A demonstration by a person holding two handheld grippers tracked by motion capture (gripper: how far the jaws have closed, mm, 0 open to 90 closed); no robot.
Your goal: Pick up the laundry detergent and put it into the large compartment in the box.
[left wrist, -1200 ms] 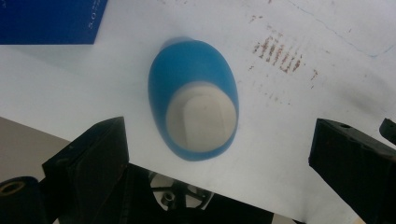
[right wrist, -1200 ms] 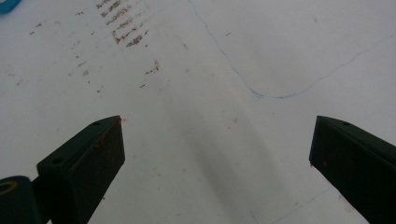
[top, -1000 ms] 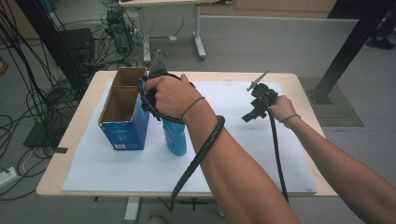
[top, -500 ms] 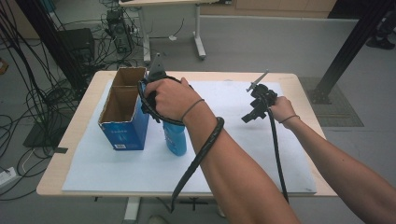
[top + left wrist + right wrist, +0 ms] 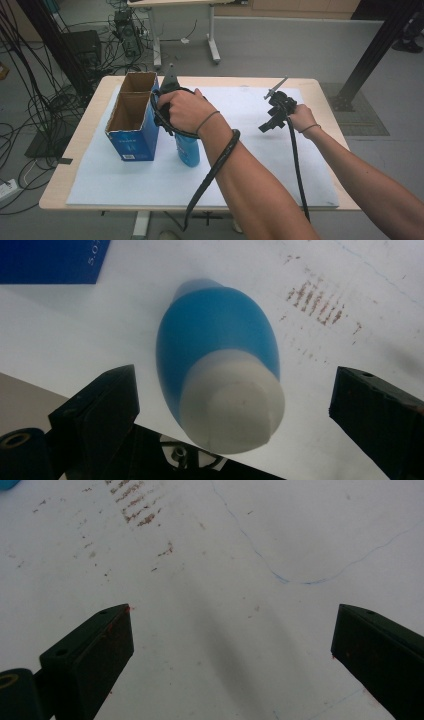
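A blue bottle (image 5: 188, 149) with a white cap (image 5: 232, 412) stands upright on the white sheet, just right of an open blue cardboard box (image 5: 131, 125). My left gripper (image 5: 232, 377) hovers right above the bottle, mostly hidden under the hand in the high view (image 5: 172, 107). It is open, one jaw on each side of the cap and neither touching it. Farther right, my right gripper (image 5: 266, 124) hangs open over bare sheet; its own view (image 5: 232, 612) has nothing between the jaws.
The white sheet (image 5: 240, 170) covers most of the wooden table (image 5: 85, 150) and bears rusty smudges (image 5: 135, 505) and a thin blue pen line (image 5: 280, 577). A corner of the box (image 5: 50, 260) lies beside the bottle. Cables (image 5: 30, 115) cover the floor at left.
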